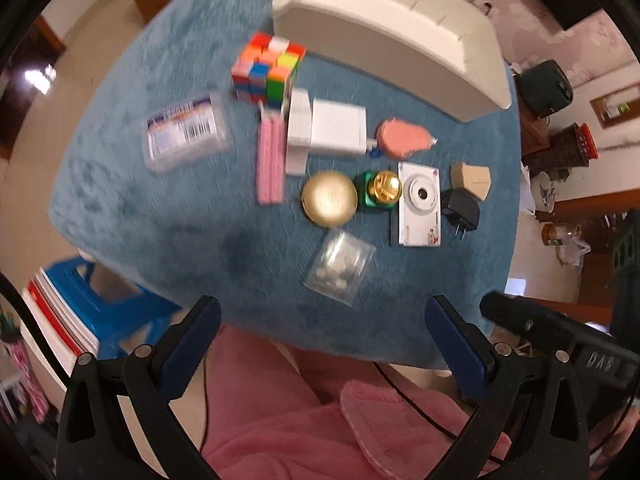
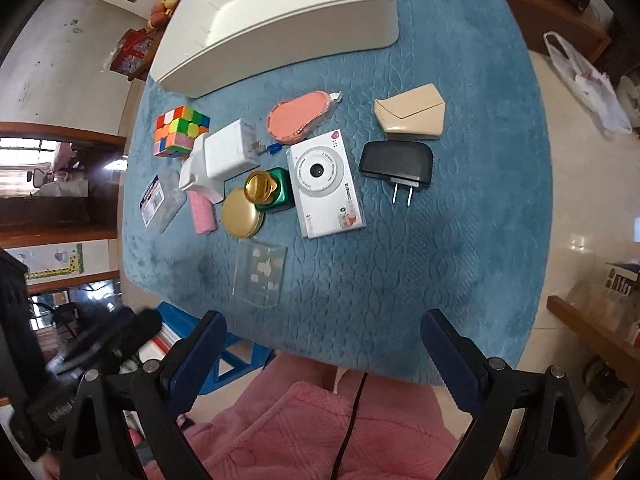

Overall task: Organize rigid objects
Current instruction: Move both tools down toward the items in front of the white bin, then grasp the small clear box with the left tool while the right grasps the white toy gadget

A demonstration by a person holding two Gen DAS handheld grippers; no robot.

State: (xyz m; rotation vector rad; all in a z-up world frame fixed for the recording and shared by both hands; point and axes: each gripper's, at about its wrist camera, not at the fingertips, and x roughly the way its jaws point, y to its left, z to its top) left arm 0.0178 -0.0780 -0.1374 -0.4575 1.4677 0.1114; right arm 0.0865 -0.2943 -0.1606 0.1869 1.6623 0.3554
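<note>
Two grippers hang over the near edge of a blue-covered table [image 2: 460,240], the left gripper [image 1: 320,344] and the right gripper [image 2: 324,348] each with jaws spread wide and nothing between them; a pink fleece garment [image 2: 304,432] lies below both. All the task's things sit ahead of the jaws, none within reach of the fingertips. Nearest is one clear plastic packet [image 2: 260,272], well apart from the right gripper with bare cloth between. Behind it cluster one gold round tin [image 2: 242,214], one green bottle with a gold cap [image 2: 270,190], one white toy camera [image 2: 326,188], one black plug adapter [image 2: 396,166] and one pink block [image 2: 203,212]. Further back lie one white charger [image 2: 226,156], one clear labelled box [image 2: 162,200], one salmon oval case [image 2: 300,120], one beige angular box [image 2: 412,114] and one colour cube [image 2: 178,130]. Farthest stands one long white tray [image 2: 280,52], empty inside. The table's right side and near strip are open cloth; the left edge runs close beside the labelled box.
</note>
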